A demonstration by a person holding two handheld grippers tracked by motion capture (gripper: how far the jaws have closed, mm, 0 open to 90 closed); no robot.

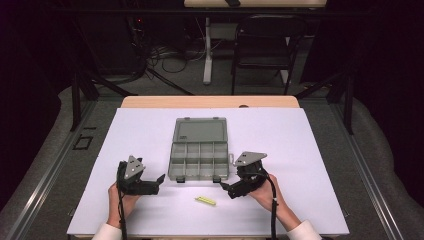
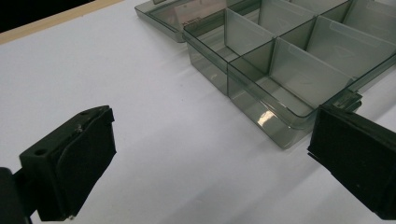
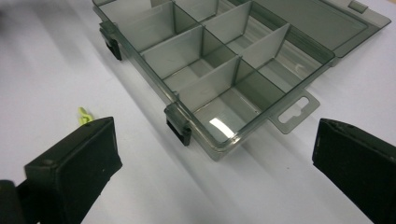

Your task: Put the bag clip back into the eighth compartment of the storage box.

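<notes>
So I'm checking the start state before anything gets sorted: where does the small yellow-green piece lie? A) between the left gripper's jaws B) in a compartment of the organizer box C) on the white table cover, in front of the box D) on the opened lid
C: the yellow-green piece lies on the white table cover, nearer the person than the organizer box, whose compartments look empty, between the two open grippers.

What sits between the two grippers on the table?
In the high view, the left gripper and right gripper have bare white table cover between them; the yellow-green piece lies just nearer the person.
</notes>
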